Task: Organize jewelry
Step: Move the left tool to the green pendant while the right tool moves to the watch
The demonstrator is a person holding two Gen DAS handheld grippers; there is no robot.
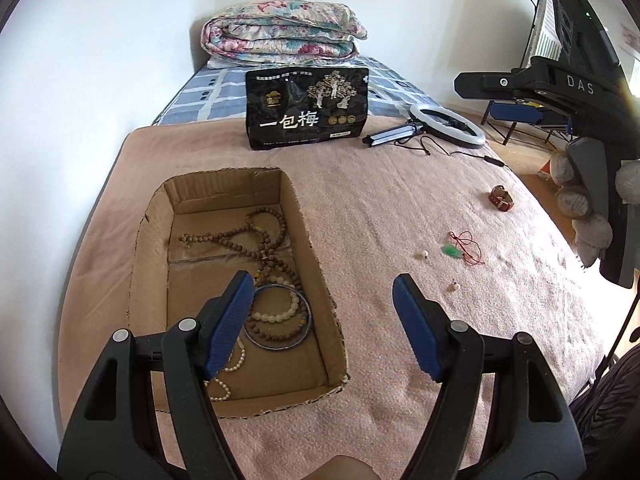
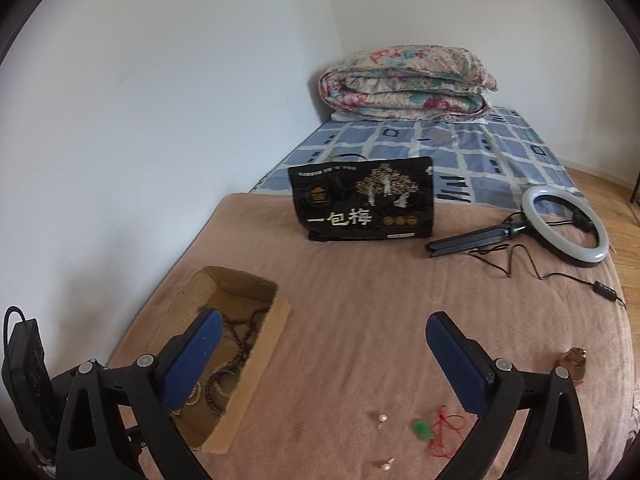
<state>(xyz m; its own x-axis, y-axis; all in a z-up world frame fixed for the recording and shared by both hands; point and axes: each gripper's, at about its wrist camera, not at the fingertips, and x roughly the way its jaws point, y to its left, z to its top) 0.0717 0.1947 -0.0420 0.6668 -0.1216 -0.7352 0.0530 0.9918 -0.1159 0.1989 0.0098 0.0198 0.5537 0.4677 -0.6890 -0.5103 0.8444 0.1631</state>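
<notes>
A cardboard box (image 1: 316, 280) lies on the pink blanket and holds brown bead strands (image 1: 256, 236), a metal bangle (image 1: 280, 344) and pale bead bracelets. My left gripper (image 1: 324, 292) is open and empty, hovering over the box's right wall. On the blanket to the right lie a green pendant on a red cord (image 1: 456, 250), two pearl earrings (image 1: 422, 256) (image 1: 454, 287) and a red-strap watch (image 1: 502, 198). My right gripper (image 2: 324, 344) is open and empty above the blanket, with the pendant (image 2: 422, 428), the earrings (image 2: 382, 418) (image 2: 386, 465) and the box (image 2: 260, 348) near it.
A black snack bag (image 1: 308, 108) stands behind the box. A ring light with tripod and cable (image 1: 446, 126) lies at the back right. A folded floral quilt (image 1: 280, 28) sits on the blue checked sheet. A wall runs along the left side. The bed edge drops to a wooden floor at right.
</notes>
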